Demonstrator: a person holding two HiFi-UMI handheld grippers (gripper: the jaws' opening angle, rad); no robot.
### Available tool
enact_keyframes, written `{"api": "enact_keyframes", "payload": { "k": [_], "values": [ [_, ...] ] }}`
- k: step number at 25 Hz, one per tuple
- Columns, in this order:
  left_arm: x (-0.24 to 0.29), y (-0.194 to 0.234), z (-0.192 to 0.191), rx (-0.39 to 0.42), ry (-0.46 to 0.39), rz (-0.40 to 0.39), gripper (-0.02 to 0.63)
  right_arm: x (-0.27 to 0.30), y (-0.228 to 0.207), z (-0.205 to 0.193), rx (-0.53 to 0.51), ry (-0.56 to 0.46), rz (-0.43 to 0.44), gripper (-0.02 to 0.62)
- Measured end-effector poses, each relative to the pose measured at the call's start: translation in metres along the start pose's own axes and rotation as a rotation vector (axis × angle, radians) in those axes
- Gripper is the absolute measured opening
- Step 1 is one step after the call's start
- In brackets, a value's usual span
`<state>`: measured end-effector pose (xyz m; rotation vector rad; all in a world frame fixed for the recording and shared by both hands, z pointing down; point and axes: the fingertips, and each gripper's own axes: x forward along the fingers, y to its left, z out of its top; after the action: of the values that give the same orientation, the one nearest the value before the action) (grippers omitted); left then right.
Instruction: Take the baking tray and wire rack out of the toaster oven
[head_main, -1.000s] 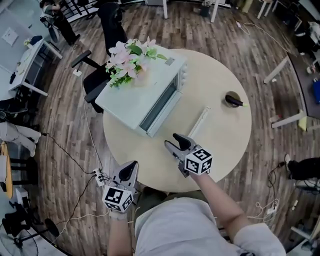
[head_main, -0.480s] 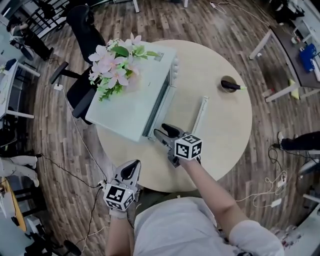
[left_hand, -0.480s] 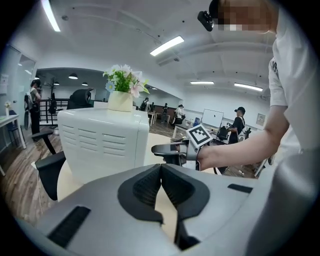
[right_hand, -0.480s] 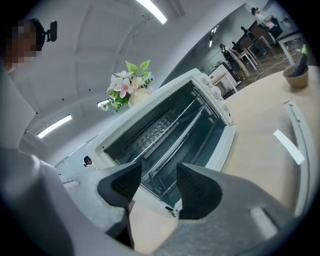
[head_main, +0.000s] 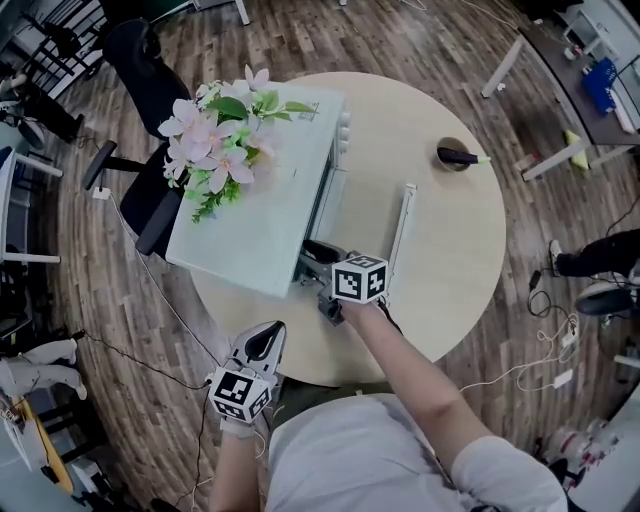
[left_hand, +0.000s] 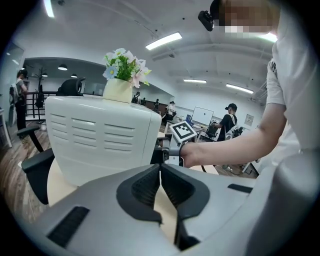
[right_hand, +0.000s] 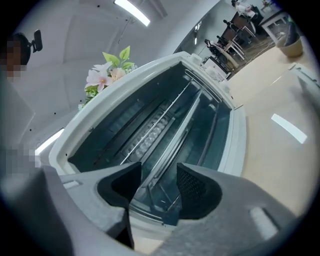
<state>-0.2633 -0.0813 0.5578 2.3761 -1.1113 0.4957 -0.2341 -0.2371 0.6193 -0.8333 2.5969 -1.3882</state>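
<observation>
A pale mint toaster oven (head_main: 262, 205) stands on the round table (head_main: 455, 265) with its door (head_main: 372, 212) folded down flat. In the right gripper view its dark cavity (right_hand: 150, 100) shows a wire rack (right_hand: 161, 116) and a long pale metal rim (right_hand: 177, 137) beside it, seemingly the baking tray. My right gripper (head_main: 312, 256) is at the oven's mouth, its jaws apart (right_hand: 159, 172), touching nothing. My left gripper (head_main: 270, 334) hangs off the table's near edge, pads together with nothing between them (left_hand: 160, 170), facing the oven's vented side (left_hand: 100, 140).
A vase of pink flowers (head_main: 215, 150) sits on the oven's top. A small bowl with a dark utensil (head_main: 457, 156) stands at the table's far right. An office chair (head_main: 135, 200) is behind the oven. Other desks and people are farther off.
My right gripper has moved up and left from the bare tabletop to the oven's open front. The left gripper has stayed by the table's near edge.
</observation>
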Motion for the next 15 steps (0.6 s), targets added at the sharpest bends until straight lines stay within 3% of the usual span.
{"api": "enact_keyframes", "payload": {
  "k": [15],
  "values": [
    [0.003,-0.003,-0.008,0.001,0.036,-0.031,-0.001,0.046,0.000,0.002,0.109,0.024,0.088,0.204]
  ]
}}
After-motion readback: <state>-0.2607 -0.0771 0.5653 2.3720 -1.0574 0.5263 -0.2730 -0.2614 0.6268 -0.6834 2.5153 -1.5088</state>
